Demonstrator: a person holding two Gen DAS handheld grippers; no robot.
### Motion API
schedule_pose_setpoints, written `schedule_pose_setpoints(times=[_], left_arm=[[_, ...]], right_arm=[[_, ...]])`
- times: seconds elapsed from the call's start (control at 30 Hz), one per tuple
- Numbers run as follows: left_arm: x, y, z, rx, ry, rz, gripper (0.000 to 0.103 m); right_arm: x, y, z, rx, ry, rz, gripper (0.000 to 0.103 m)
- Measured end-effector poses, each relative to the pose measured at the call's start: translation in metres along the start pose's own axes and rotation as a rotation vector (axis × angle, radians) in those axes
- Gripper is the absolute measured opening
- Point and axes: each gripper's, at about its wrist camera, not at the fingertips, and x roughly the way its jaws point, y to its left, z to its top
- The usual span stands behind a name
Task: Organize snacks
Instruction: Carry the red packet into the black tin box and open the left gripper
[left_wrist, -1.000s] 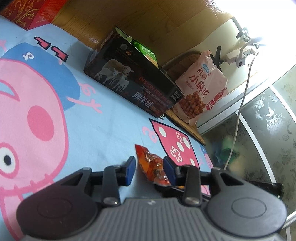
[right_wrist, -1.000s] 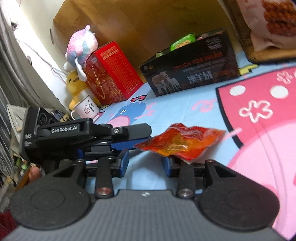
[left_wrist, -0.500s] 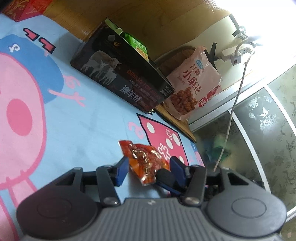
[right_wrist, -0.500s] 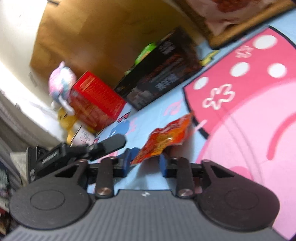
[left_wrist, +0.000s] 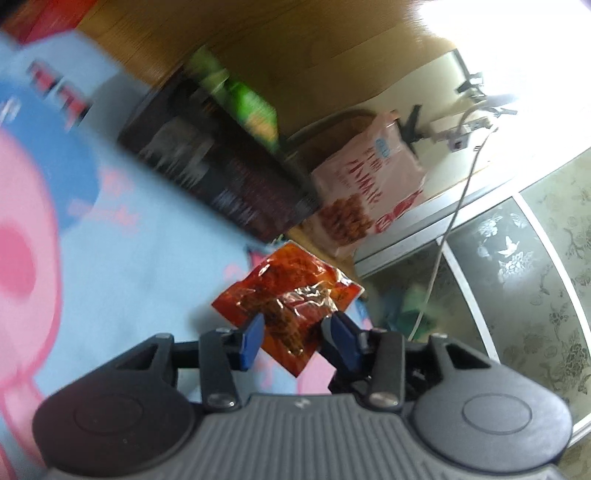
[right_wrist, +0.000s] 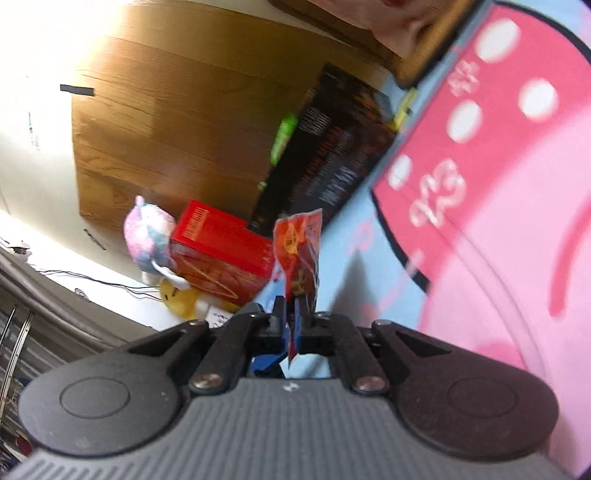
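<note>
A red snack packet (left_wrist: 288, 288) hangs above the cartoon mat (left_wrist: 129, 258). In the right wrist view my right gripper (right_wrist: 291, 314) is shut on the lower end of the packet (right_wrist: 299, 243), which stands on edge. My left gripper (left_wrist: 295, 328) straddles the packet's lower corner. Its jaws are closing, and I see no blue pad pressing on the packet. A dark open box (left_wrist: 221, 177) with a green packet (left_wrist: 251, 107) inside lies further back on the mat; the right wrist view also shows the box (right_wrist: 332, 158).
A pink snack bag (left_wrist: 365, 184) leans behind the dark box. A red box (right_wrist: 218, 254) and plush toys (right_wrist: 147, 236) sit at the mat's far end. Glass doors (left_wrist: 517, 277) and a hanging cable (left_wrist: 454, 206) are on the right. A wooden panel stands behind.
The right gripper closed on the packet and rolled, so the packet now stands on edge, lifted off the mat. The left gripper rose a little with the packet between its jaws.
</note>
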Motion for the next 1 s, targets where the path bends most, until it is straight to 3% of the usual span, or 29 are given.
schedule_pose_setpoints(times=[0.17, 0.33, 0.43, 0.5, 0.53, 0.6, 0.73, 1.0], left_arm=[[0.013, -0.040, 0.050, 0.127, -0.039, 0.005, 0.041], [0.047, -0.069, 0.093, 0.240, -0.048, 0.045, 0.041], [0.070, -0.067, 0.106, 0.280, -0.045, 0.124, 0.041], [0.078, -0.059, 0.109, 0.266, -0.044, 0.164, 0.041], [0.079, -0.056, 0.110, 0.253, -0.045, 0.163, 0.041], [0.075, -0.052, 0.108, 0.253, -0.056, 0.160, 0.042], [0.065, -0.053, 0.101, 0.262, -0.081, 0.196, 0.042], [0.033, -0.073, 0.046, 0.363, -0.114, 0.309, 0.045]], right_arm=[[0.011, 0.033, 0.038, -0.110, -0.059, 0.032, 0.007], [0.042, 0.049, 0.087, -0.226, -0.108, -0.027, 0.007], [0.071, 0.047, 0.104, -0.304, -0.095, -0.138, 0.007], [0.088, 0.049, 0.107, -0.397, -0.106, -0.273, 0.018], [0.093, 0.050, 0.106, -0.452, -0.122, -0.323, 0.021], [0.090, 0.052, 0.103, -0.514, -0.166, -0.330, 0.032], [0.071, 0.054, 0.090, -0.571, -0.262, -0.348, 0.039], [0.022, 0.046, 0.055, -0.503, -0.305, -0.344, 0.040]])
